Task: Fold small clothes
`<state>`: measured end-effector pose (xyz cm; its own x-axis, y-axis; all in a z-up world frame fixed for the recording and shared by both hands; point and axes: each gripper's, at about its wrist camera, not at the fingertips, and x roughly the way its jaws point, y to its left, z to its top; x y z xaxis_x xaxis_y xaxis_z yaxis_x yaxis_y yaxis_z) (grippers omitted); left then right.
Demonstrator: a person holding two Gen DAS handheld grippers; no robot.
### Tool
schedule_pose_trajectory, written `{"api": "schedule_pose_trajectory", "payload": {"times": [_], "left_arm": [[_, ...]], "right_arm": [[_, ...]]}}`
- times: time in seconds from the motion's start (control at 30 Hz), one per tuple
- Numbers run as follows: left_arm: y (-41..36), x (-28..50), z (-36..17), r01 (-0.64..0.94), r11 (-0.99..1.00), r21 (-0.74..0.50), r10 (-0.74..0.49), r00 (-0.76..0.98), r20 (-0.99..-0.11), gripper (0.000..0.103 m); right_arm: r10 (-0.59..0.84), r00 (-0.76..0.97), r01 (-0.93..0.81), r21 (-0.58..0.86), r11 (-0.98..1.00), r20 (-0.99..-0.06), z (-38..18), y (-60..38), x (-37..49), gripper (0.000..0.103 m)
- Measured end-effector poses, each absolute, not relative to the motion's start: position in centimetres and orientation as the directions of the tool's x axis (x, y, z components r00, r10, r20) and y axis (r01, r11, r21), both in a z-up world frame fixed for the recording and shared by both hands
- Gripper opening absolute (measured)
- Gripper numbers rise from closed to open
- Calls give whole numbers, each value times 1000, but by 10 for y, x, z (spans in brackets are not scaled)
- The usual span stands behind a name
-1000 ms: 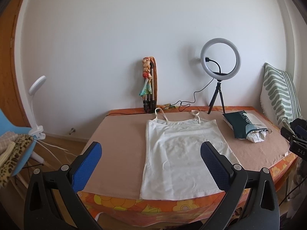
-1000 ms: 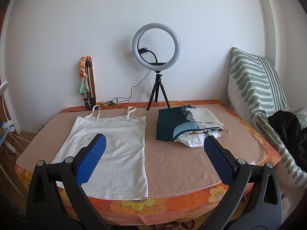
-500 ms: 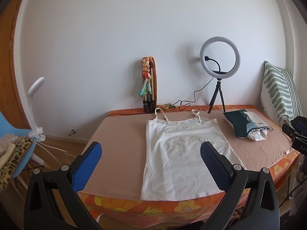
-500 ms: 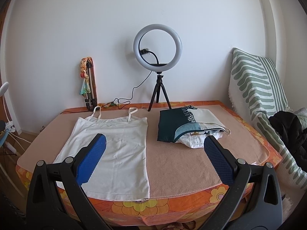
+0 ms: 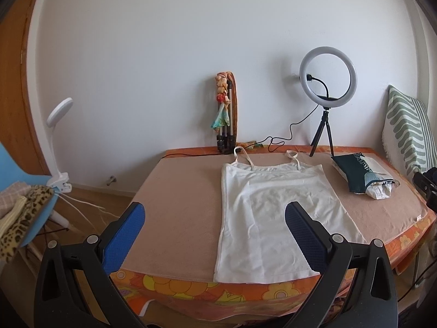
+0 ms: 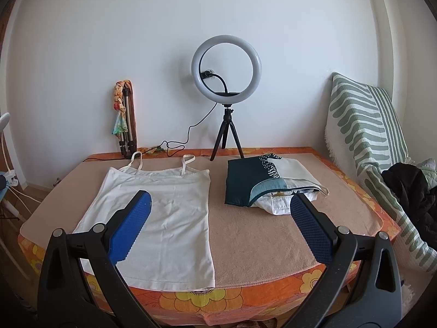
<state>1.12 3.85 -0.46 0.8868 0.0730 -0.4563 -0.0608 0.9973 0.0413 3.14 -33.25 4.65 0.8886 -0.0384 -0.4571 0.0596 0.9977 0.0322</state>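
Note:
A white strappy top (image 5: 273, 213) (image 6: 164, 218) lies flat and unfolded on the tan cloth of the table (image 5: 180, 207), straps toward the wall and hem at the front edge. My left gripper (image 5: 215, 218) hovers open before the table's front edge, near the top's left side, with nothing between its fingers. My right gripper (image 6: 221, 213) is open too, held in front of the bare cloth between the top and a pile of folded clothes (image 6: 270, 183) (image 5: 363, 177). Neither gripper touches the fabric.
A ring light on a tripod (image 6: 226, 87) and a folded tripod with a scarf (image 6: 124, 120) stand at the wall, with a cable between them. A striped cushion (image 6: 366, 125) and dark garment (image 6: 409, 188) sit right. A blue chair with clothes (image 5: 21, 202) stands left.
Both grippers have drifted slightly; the top and the folded pile sit a little further right in the left wrist view. Nothing on the table has moved, and both grippers stay open.

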Motion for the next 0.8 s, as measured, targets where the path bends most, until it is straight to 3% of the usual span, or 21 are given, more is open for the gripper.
{"api": "schedule_pose_trajectory", "payload": {"times": [0.43, 0.6, 0.73, 0.8], "left_arm": [[48, 29, -25, -39, 998, 41, 54, 866, -497, 94], [62, 42, -45, -22, 1000, -22, 6, 838, -545, 92], [75, 61, -78, -8, 995, -101, -57, 775, -629, 75], [82, 68, -95, -5, 987, -163, -105, 744, -659, 71]], "right_arm": [[81, 870, -56, 65, 996, -486, 55, -289, 69, 96], [171, 858, -163, 58, 985, -484, 60, -254, 94, 96], [272, 804, -253, 109, 961, -528, 62, -226, 129, 90], [303, 782, -273, 138, 952, -544, 62, -215, 148, 89]]}}
